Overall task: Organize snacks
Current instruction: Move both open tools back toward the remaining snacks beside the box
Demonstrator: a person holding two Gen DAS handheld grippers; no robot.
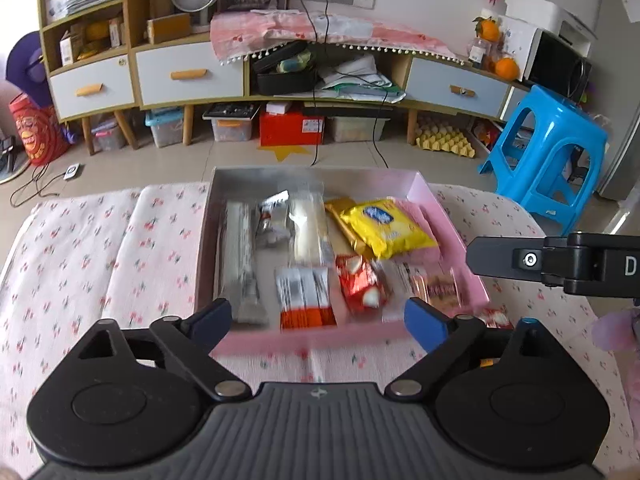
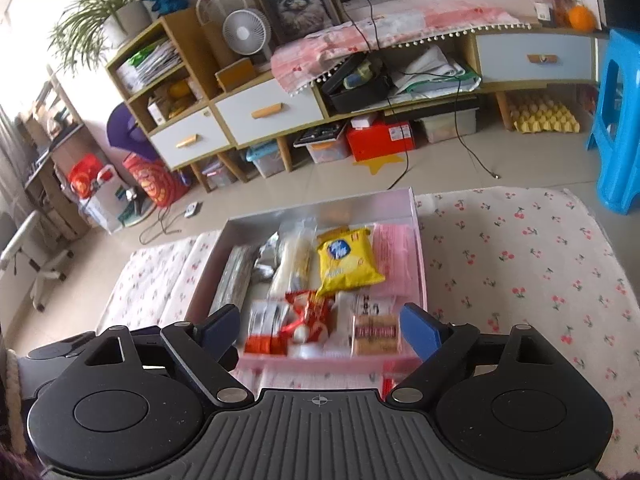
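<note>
A pink box (image 1: 438,204) (image 2: 420,248) sits on the cherry-print cloth and holds several snack packets. Among them are a yellow packet (image 1: 390,226) (image 2: 346,260), a red packet (image 1: 362,282) (image 2: 308,314), an orange-and-white packet (image 1: 306,298) (image 2: 262,328) and a long silver packet (image 1: 240,248) (image 2: 236,276). My left gripper (image 1: 318,318) is open and empty above the box's near edge. My right gripper (image 2: 320,330) is open and empty, also at the near edge. The right gripper's body shows in the left wrist view (image 1: 560,262), right of the box.
The cloth-covered table (image 1: 80,264) (image 2: 520,264) extends to both sides of the box. One small red packet (image 1: 496,318) lies on the cloth by the box's near right corner. A blue stool (image 1: 548,152) stands beyond the table's far right. A low cabinet (image 1: 188,72) lines the wall.
</note>
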